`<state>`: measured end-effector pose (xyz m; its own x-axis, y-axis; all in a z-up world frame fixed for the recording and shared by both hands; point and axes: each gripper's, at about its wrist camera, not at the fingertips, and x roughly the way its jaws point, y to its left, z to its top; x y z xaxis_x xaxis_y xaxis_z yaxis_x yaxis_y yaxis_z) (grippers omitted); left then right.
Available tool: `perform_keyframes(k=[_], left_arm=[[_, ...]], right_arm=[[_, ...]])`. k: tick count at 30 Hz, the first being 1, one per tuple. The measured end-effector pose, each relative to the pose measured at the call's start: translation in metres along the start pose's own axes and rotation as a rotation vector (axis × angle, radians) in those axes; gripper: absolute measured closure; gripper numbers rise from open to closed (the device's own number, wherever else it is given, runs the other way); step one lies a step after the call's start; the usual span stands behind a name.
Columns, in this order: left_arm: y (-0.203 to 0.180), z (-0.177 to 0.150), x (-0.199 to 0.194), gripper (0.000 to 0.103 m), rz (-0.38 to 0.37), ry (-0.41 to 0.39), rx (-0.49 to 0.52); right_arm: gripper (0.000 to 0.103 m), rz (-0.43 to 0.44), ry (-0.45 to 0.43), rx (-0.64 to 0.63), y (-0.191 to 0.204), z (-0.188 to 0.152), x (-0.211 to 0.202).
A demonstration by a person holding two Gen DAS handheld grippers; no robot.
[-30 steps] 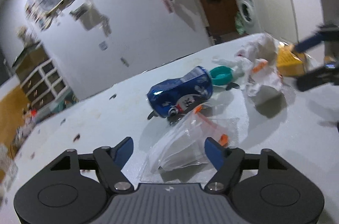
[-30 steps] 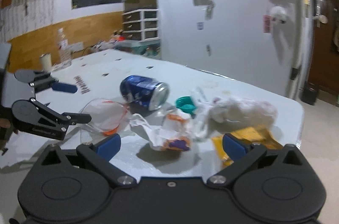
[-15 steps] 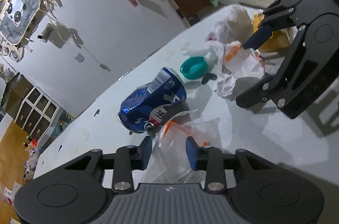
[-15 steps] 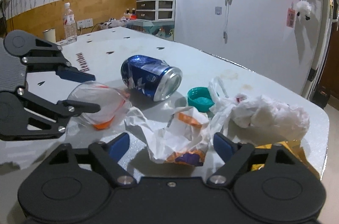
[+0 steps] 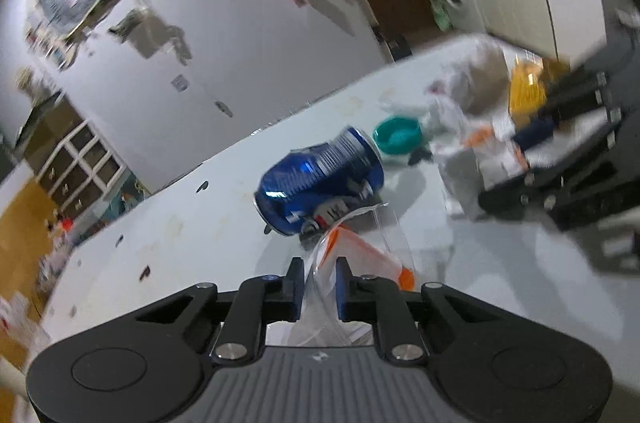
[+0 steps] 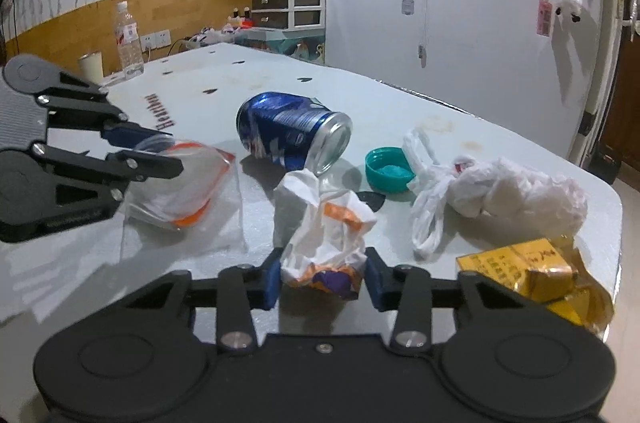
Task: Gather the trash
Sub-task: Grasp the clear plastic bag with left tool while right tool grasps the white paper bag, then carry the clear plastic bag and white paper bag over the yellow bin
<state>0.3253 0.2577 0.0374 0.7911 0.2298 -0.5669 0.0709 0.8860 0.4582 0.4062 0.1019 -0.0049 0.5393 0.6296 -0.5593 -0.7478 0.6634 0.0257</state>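
The clear zip bag (image 5: pixel 352 263) with its orange seal lay just ahead of the left hand-held gripper (image 5: pixel 318 281), whose jaws, wide apart a second before, had shut onto the bag's near edge, so this piece of trash looked ready to be lifted. The crumpled white-and-orange wrapper (image 6: pixel 324 235) sat between the fingers of the right hand-held gripper (image 6: pixel 323 277), whose jaws had been at full spread a second earlier and were closing around it; the blue pads (image 6: pixel 272 277) appeared to be touching the paper's sides, though a firm hold was probably not yet set. Both pickups therefore seemed to be at the grasp stage, with neither thing raised off the tabletop (image 6: pixel 400 111). Beyond the bag, just past the left fingertips, lay the dented blue can (image 5: pixel 320 187) on its side, and further on the teal cap (image 5: pixel 398 137). To the right of the right hand-held gripper were the white plastic bag (image 6: pixel 500 191) and the yellow packet (image 6: pixel 520 267), the packet close to the tabletop's near-right edge. The two hand-held grippers stood near each other, so lifting straight up looked safer than swinging sideways; the far-left tabletop offered open room.
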Motion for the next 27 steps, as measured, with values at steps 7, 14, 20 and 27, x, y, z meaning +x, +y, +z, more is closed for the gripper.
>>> perform_keyframes(k=[7,14,20,27], left_arm=[[0.005,0.001,-0.034,0.092,-0.009,-0.076,-0.150],[-0.007,0.007,-0.066,0.092,-0.057,-0.143,-0.249],[-0.024,0.010,-0.085,0.092,-0.066,-0.163,-0.321],[-0.048,0.011,-0.102,0.092,-0.096,-0.177,-0.376]], right_arm=[[0.066,-0.025,-0.035,0.065,0.001,-0.004,-0.031],[0.067,-0.052,-0.072,0.108,0.003,-0.009,-0.070],[0.067,-0.080,-0.102,0.145,-0.001,-0.018,-0.105],[0.067,-0.143,-0.135,0.183,-0.012,-0.033,-0.150]])
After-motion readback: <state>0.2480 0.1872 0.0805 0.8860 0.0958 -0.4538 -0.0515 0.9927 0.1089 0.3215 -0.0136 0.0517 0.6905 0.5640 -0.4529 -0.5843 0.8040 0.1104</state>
